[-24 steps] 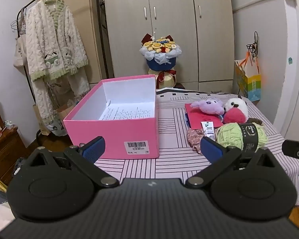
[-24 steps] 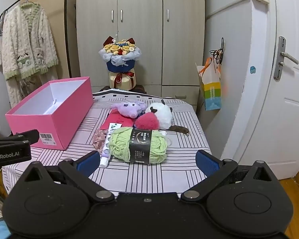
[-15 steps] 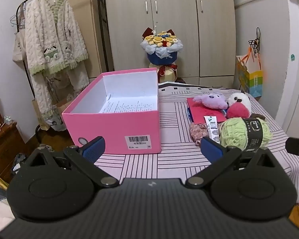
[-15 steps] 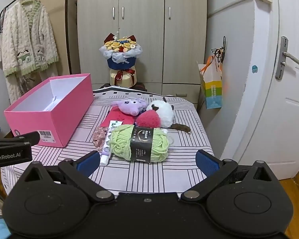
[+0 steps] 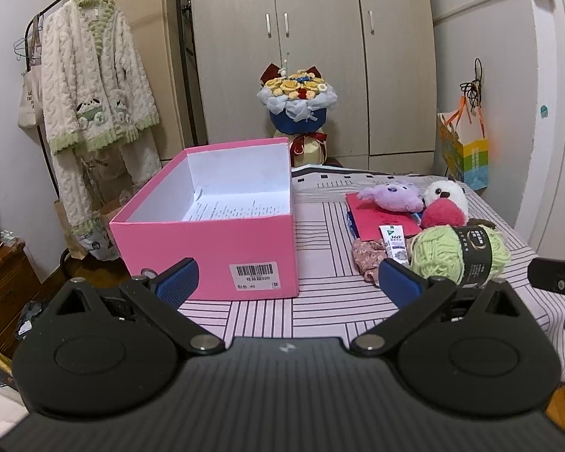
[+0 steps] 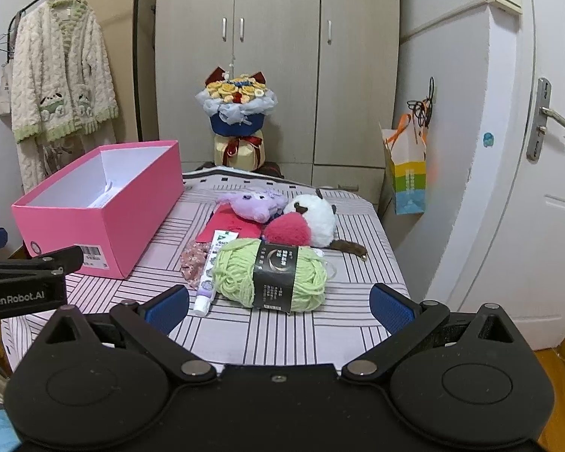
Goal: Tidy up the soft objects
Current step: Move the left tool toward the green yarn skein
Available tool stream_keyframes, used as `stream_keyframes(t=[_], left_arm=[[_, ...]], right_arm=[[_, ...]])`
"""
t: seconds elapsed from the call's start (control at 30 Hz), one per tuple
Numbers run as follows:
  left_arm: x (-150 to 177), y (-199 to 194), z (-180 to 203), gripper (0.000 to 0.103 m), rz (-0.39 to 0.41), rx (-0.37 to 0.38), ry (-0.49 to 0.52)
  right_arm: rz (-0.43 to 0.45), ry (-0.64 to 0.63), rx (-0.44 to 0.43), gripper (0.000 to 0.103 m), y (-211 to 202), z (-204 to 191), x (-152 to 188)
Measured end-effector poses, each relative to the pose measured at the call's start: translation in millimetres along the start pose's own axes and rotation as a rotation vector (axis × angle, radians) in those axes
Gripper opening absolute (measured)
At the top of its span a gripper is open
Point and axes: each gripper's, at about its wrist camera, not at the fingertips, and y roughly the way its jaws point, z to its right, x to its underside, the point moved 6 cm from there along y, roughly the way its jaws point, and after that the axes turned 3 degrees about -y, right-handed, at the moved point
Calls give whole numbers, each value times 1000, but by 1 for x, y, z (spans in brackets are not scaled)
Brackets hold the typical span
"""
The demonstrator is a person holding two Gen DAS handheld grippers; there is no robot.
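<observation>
An open pink box [image 5: 222,222] [image 6: 105,207] stands on the left of the striped table [image 6: 282,327]. To its right lie a green yarn skein [image 6: 271,273] [image 5: 459,254], a purple plush [image 6: 254,203] [image 5: 391,196], a white plush with a red pompom [image 6: 309,222] [image 5: 444,207], a floral scrunchie [image 6: 193,260] [image 5: 365,256], a white tube [image 6: 211,271] and a red envelope [image 5: 373,214]. My left gripper [image 5: 288,277] is open and empty in front of the box. My right gripper [image 6: 278,303] is open and empty just short of the yarn.
A flower bouquet [image 6: 239,113] stands beyond the table before a wardrobe. A knit cardigan [image 5: 90,86] hangs on a rack at left. A colourful paper bag [image 6: 406,173] hangs at right beside a white door [image 6: 546,207]. The table's right edge drops off near the yarn.
Both grippers have moved slightly closer to the table; the box and the yarn look larger. Both stay open and nothing on the table has moved.
</observation>
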Motion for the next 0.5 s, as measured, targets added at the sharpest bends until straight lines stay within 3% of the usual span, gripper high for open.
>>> stream_keyframes(t=[0.5], left_arm=[[4,-1,0,103,13,-5,5]], right_arm=[[87,-19,21,103,-12,-3,0]])
